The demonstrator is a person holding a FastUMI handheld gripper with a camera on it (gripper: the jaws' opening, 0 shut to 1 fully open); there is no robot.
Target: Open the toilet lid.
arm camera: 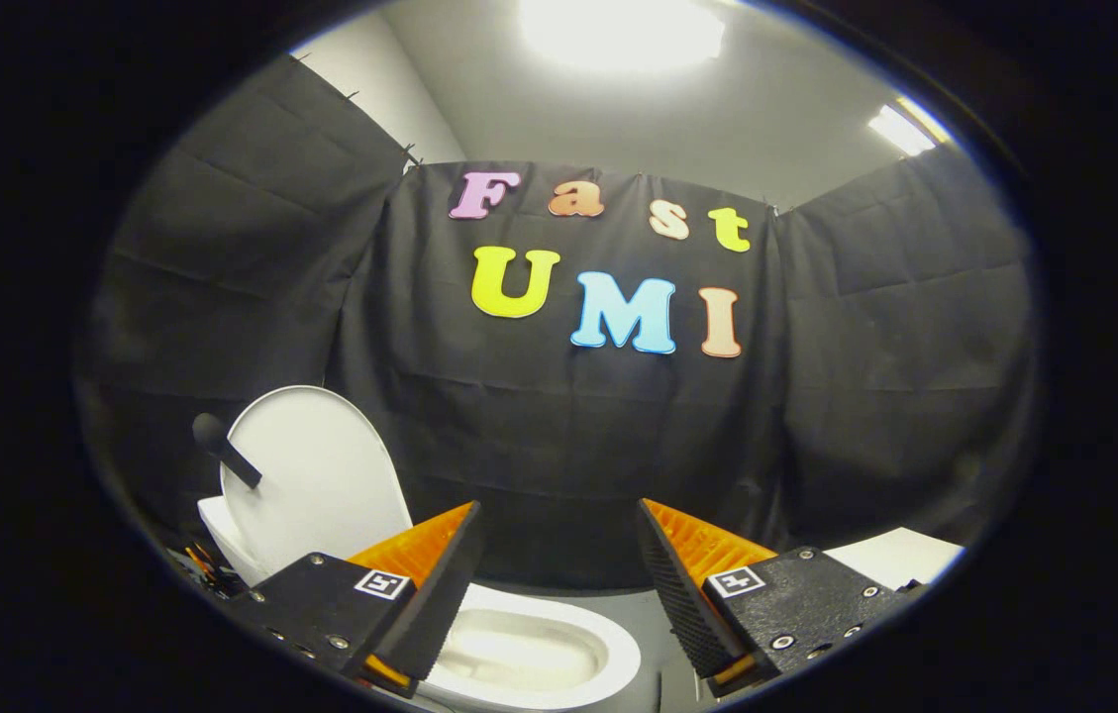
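A white toilet (539, 654) stands low down, its bowl showing just ahead of and below my left finger. Its white lid (316, 485) is raised upright, leaning back beyond the left finger. A dark handle (222, 448) sticks out from the lid's left side. My gripper (559, 520) is open, its fingertips wide apart with nothing between them, held above and to the right of the bowl.
Black cloth walls close the booth behind the toilet and on both sides. A white flat surface (900, 555) shows beyond the right finger. Some wires (202, 566) lie left of the toilet. Grey floor (643, 609) runs between the bowl and the right finger.
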